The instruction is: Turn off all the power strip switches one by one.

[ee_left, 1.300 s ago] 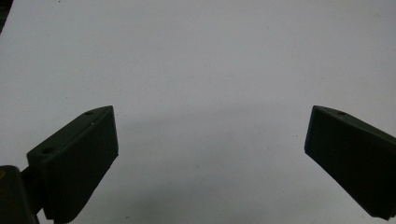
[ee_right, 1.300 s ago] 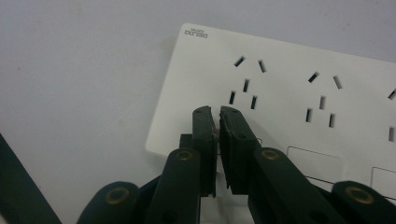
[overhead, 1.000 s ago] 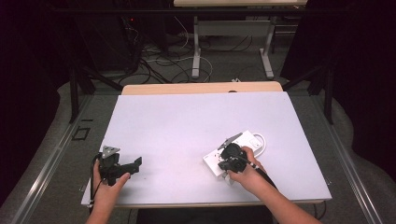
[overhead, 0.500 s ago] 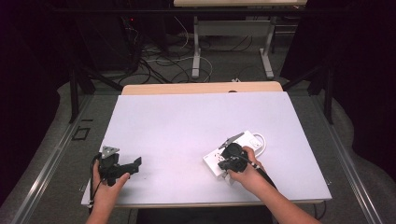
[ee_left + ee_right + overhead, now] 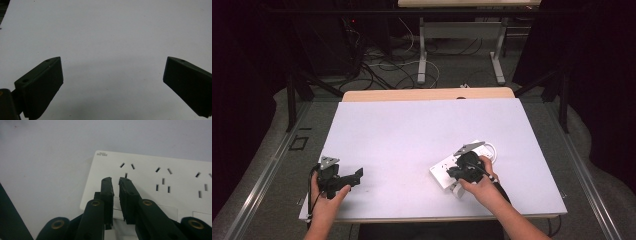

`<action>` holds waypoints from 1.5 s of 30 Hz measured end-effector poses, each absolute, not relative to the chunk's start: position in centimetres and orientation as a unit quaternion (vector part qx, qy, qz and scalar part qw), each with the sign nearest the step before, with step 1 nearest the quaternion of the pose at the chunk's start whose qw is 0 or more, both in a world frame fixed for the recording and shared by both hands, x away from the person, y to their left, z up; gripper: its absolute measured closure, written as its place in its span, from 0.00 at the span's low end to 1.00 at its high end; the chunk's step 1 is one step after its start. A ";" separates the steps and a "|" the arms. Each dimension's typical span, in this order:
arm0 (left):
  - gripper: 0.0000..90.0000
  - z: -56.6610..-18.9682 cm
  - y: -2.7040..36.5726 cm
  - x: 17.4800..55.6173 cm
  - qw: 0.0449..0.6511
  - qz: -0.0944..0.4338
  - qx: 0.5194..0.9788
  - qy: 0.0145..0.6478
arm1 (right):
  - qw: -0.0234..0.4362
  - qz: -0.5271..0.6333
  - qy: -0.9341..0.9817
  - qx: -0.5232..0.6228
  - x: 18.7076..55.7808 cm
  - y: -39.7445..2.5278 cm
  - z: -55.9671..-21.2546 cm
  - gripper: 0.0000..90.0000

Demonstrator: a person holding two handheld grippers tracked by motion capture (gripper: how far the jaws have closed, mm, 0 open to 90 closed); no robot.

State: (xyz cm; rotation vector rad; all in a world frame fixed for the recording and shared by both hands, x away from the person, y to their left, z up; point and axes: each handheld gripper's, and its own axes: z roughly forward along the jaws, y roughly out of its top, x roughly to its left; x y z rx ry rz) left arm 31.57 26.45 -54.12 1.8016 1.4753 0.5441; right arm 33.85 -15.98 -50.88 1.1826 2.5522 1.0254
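Note:
A white power strip (image 5: 441,173) lies flat on the white table (image 5: 412,130) at the front right; its sockets show close up in the right gripper view (image 5: 155,177). My right gripper (image 5: 455,173) hovers right over the strip's near end. Its jaws (image 5: 116,182) stand almost together with only a thin slit between them, and I see nothing held there. At the front left, my left gripper (image 5: 356,176) rests low over bare table. It is open wide (image 5: 112,63), with only the white surface between its jaws.
The strip's white cable (image 5: 490,150) curls just behind it. A small white piece (image 5: 455,190) sits by the strip's near edge under my right hand. A wooden board (image 5: 427,94) borders the table's far edge, with desk legs and cables on the floor beyond.

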 end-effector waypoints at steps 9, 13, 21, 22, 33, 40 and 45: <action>0.03 -54.2 26.5 31.5 0.364 0.211 0.703 0.574 | 0.107 0.396 0.817 0.405 33.5 -18.8 -50.5 0.76; 0.03 -54.2 26.5 31.4 0.371 0.211 0.697 0.576 | 0.117 0.412 0.807 0.407 33.1 -20.0 -50.5 0.69; 0.03 -54.2 26.4 31.4 0.371 0.212 0.697 0.575 | 0.162 0.425 0.790 0.411 31.8 -22.1 -51.2 0.56; 0.03 -54.2 26.5 31.4 0.371 0.212 0.698 0.574 | 0.169 0.422 0.789 0.414 31.6 -22.4 -51.3 0.54; 0.03 -54.2 26.7 31.4 0.373 0.213 0.693 0.579 | 0.232 0.416 0.754 0.453 30.0 -26.8 -52.1 0.44; 0.03 -54.1 26.8 31.4 0.376 0.213 0.692 0.579 | 0.242 0.424 0.725 0.486 29.8 -29.5 -52.7 0.27; 0.03 -54.1 26.8 31.4 0.375 0.212 0.693 0.578 | 0.241 0.410 0.714 0.514 30.0 -30.5 -53.9 0.18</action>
